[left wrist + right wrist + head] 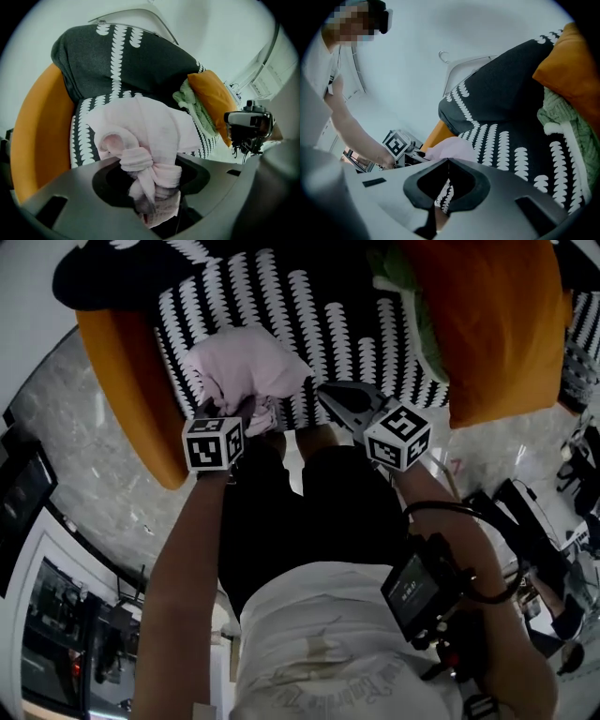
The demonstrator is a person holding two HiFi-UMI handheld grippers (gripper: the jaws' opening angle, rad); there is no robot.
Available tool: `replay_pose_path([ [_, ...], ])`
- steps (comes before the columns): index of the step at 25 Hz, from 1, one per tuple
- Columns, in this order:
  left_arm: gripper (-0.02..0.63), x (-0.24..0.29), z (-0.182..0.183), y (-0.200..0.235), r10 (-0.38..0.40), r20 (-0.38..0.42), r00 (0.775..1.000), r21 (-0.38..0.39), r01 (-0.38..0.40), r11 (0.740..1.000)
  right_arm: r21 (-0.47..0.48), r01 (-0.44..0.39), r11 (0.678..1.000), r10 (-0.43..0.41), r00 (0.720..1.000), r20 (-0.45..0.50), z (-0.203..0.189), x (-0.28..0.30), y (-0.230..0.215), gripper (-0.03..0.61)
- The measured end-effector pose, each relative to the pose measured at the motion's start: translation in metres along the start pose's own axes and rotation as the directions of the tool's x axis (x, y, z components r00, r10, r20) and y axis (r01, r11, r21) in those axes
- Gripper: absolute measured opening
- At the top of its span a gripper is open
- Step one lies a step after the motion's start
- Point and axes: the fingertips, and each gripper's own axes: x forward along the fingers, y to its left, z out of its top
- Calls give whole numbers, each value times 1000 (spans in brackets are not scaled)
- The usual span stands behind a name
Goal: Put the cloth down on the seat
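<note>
Head view overhead, gripper views share seat [328, 324]

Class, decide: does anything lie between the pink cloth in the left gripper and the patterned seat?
Nothing visible. The pink cloth, clamped in the left gripper, is over bare patterned seat; the green knit and orange cushion lie off to the right.

Crumpled pink cloth [248, 367] over patterned seat [337, 324]

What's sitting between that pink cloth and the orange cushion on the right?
A green knitted throw and a strip of the patterned seat; the left gripper view shows it best.
</note>
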Motion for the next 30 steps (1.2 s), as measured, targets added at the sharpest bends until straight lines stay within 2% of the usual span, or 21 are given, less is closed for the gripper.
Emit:
replay_pose_path([
  [6,241,26,14,3,-21,4,1000,-37,22,999,45,15,999,-15,1000,-3,-12,12,-17,15],
  [11,242,29,40,18,-14,-1,1000,-28,14,999,68,29,997,-30,1000,10,-4,25,-19,15],
  [17,245,51,57,-12,-20,2,1000,-45,20,999,101,51,994,-54,998,23,-18,-1,-43,15],
  [30,256,105,65,-7,-23,-88,996,46,27,999,200,99,975,-113,992,58,-38,2,-63,15],
])
